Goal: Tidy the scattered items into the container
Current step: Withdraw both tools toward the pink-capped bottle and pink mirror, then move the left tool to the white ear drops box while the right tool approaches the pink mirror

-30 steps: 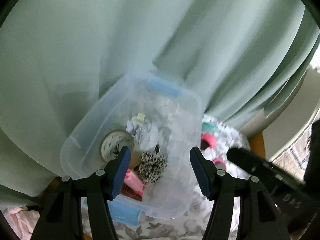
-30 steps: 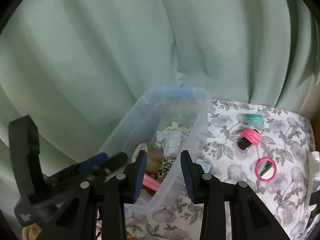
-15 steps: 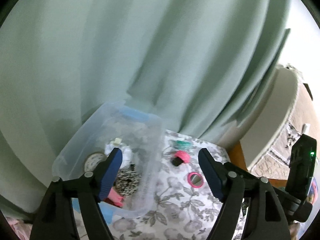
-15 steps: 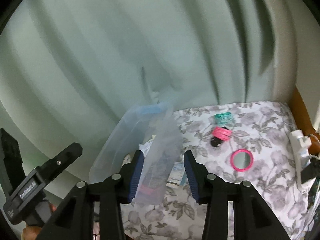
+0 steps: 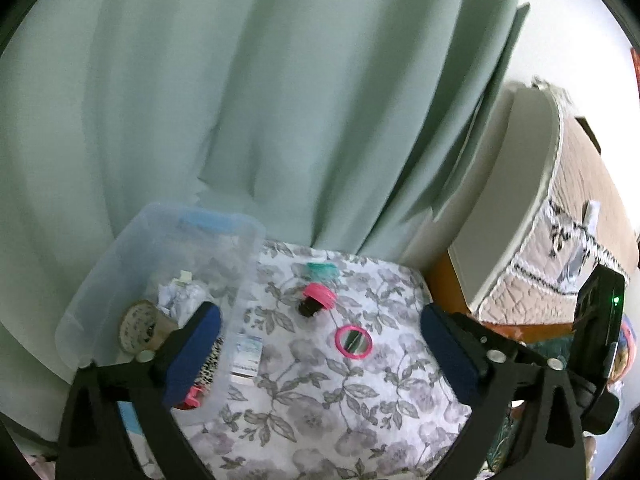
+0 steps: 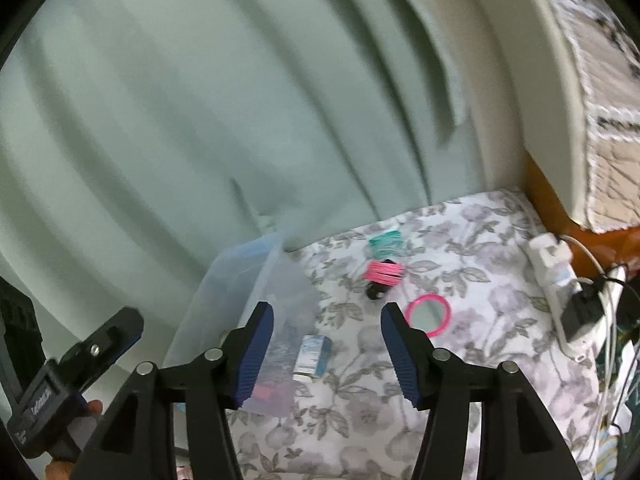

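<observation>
Near field, right wrist view: right hand-held gripper [image 6: 327, 350] spread wide, nothing between the blue pads, raised above the floral-cloth surface [image 6: 472, 360] and tipped down toward the loose items. Left hand-held gripper [image 5: 320, 354] likewise released and empty, spread wider, one finger overlapping the container wall in its own view, the other out over the cloth.

Just beyond the right fingertips: small white-and-blue carton [image 6: 313, 357] lying flat, close beside the wall of the clear plastic container [image 6: 240, 276]. Risk here: a wide-set finger catching that thin wall during descent and shoving the container, or pressing the carton against it instead of closing around it.

Mid field: pink-rimmed round mirror [image 6: 429, 315] flat on the cloth. Low, thin profile; likely to slide or skate out from between the pads, or to have cloth pinched with it. Further out: pink band bundle [image 6: 385, 272] touching a small black object [image 6: 377, 291], so a closure on one may drag the other. Furthest: teal band bundle [image 6: 384, 240] near the curtain [image 6: 200, 120].

Right edge: white power strip [image 6: 556, 264] with cables, a snag hazard on a wide sweep.

Already inside the container, left wrist view: tape roll [image 5: 138, 326], crumpled paper [image 5: 180, 296], a leopard-print piece partly hidden. Four or five items lying outside on the cloth.
</observation>
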Available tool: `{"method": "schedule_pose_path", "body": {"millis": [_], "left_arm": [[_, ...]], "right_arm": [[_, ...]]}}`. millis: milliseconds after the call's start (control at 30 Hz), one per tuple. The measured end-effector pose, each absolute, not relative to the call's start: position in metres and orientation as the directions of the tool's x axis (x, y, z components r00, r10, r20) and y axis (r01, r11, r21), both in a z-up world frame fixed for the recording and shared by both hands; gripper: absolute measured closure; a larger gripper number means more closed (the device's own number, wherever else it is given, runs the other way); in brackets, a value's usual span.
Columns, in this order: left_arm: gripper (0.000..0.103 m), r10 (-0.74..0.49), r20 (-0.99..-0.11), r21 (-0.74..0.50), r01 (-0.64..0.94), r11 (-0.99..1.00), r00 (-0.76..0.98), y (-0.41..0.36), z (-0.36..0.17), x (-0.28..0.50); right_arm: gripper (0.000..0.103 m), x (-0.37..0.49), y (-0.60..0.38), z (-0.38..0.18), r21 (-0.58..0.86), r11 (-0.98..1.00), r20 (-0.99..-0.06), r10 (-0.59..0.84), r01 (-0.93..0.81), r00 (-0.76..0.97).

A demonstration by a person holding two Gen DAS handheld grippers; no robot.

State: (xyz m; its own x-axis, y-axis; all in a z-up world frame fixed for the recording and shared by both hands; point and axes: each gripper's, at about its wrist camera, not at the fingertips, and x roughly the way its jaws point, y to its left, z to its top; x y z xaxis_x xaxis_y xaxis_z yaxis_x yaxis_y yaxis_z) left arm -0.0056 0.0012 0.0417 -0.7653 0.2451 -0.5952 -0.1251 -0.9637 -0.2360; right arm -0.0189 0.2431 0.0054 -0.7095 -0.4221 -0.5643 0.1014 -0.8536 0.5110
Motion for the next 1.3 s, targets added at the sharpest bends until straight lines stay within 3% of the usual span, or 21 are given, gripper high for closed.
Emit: {"method": "schedule_pose_path", "body": {"millis": [233, 367, 500, 667, 867, 1067, 1300], "left_arm": [[0.001, 0.277, -0.61, -0.211, -0.185, -0.96, -0.742, 0.032, 0.018, -0.013], [0.001, 0.308, -0.638, -0.255, -0.184, -0.949, -0.706, 0.04, -0.003, -0.022], [0.001, 0.299, -0.676, -0.246, -0.176, -0.953, -0.674, 0.045, -0.029, -0.03], [0.001, 0.275, -0.731, -0.229, -0.155, -0.961, -0.625, 0.047, -0.061, -0.037], [0.001, 0.128, -0.746, -0.135, -0.04, -0.99, -0.654, 0.044, -0.079, -0.038], [0.001, 0.124, -0.766, -0.087, -0.09, -0.992, -0.63, 0.066, -0.093, -0.04], [0.001, 0.04, -0.81, -0.048, -0.002, -0.999, -0.585, 0.058, -0.129, -0.056]], "right_arm": [[0.038, -0.021, 0.273, -0.02, 0.54, -0.841, -0.588, -0.406, 0.035, -0.699], [0.034, -0.023, 0.283, -0.032, 0.555, -0.832, -0.594, -0.411, 0.018, -0.692], [0.024, -0.027, 0.286, -0.045, 0.565, -0.825, -0.603, -0.423, 0.012, -0.676], [0.016, -0.032, 0.29, -0.063, 0.583, -0.813, -0.618, -0.447, 0.005, -0.647], [0.003, -0.042, 0.29, -0.09, 0.595, -0.804, -0.646, -0.463, -0.02, -0.606], [0.003, -0.052, 0.281, -0.116, 0.593, -0.805, -0.679, -0.488, -0.017, -0.549], [0.003, -0.061, 0.281, -0.14, 0.586, -0.809, -0.708, -0.48, -0.051, -0.518]]}}
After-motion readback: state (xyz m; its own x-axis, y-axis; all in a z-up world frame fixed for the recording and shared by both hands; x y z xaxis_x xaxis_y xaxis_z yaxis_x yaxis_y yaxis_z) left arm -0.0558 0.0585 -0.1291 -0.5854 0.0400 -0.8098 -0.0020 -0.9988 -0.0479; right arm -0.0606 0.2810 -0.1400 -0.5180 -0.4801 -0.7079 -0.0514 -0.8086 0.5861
